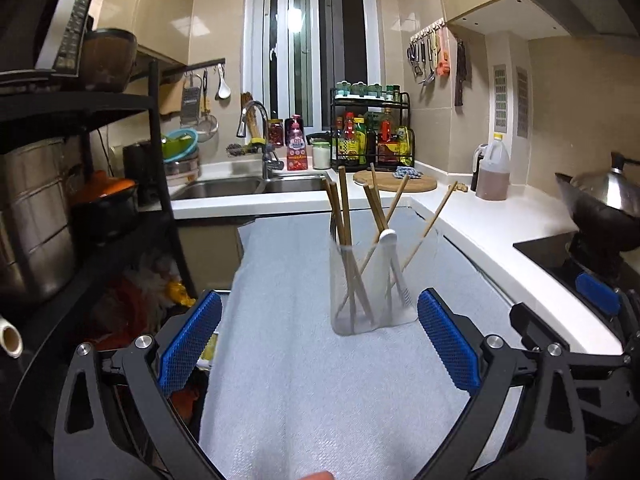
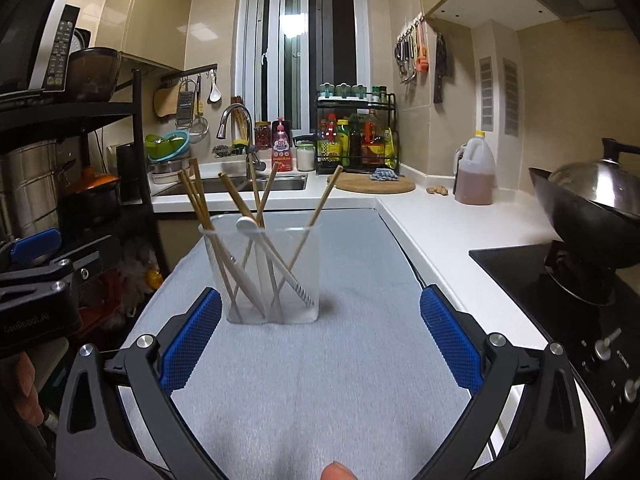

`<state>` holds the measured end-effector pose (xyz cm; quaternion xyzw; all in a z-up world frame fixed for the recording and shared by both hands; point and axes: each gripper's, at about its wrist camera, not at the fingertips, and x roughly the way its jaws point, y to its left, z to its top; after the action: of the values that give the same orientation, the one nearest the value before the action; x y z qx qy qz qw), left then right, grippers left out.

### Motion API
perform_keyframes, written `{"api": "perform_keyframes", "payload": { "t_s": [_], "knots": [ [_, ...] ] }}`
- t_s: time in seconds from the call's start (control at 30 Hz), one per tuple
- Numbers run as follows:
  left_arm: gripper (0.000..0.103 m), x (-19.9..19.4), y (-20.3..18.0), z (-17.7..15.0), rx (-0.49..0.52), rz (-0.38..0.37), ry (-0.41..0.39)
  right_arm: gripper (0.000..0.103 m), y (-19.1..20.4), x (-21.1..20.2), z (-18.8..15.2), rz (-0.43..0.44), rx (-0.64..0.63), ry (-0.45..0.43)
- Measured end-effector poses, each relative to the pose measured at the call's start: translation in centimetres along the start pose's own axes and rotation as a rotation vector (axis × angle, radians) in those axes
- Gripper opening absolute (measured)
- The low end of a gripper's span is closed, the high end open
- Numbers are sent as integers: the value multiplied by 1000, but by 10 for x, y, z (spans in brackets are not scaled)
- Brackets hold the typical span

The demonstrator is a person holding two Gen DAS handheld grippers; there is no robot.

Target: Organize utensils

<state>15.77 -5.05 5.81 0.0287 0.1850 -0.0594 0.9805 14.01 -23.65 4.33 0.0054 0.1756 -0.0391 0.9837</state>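
cup [image 2: 272,276] upright on mat [image 2: 320,380], utensils gathered inside | left gripper [image 1: 320,344] jaws apart, empty | right gripper [image 2: 320,340] jaws apart, empty

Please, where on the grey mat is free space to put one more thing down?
The grey mat is bare between the clear holder and both open grippers, also right of the holder toward the white counter. Crowded: the holder itself, full of chopsticks.

Left gripper [image 1: 319,314] wide open, nothing btwn its blue pads [image 1: 448,340]. Clear cup [image 1: 374,280] upright on grey mat [image 1: 304,392] just ahead, w/ wooden chopsticks [image 1: 344,208] and white spoon [image 1: 389,236] inside (fork partly hidden).
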Motion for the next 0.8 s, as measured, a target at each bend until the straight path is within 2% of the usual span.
{"api": "perform_keyframes", "payload": {
  "t_s": [0.23, 0.8],
  "knots": [
    [95, -21, 0, -22, -15, -11, 2, 98, 2, -17, -25, -11, 20, 25],
    [95, -34, -2, -30, -14, -5, 3, 98, -1, -38, -27, -15, 8, 1]
  ]
}}
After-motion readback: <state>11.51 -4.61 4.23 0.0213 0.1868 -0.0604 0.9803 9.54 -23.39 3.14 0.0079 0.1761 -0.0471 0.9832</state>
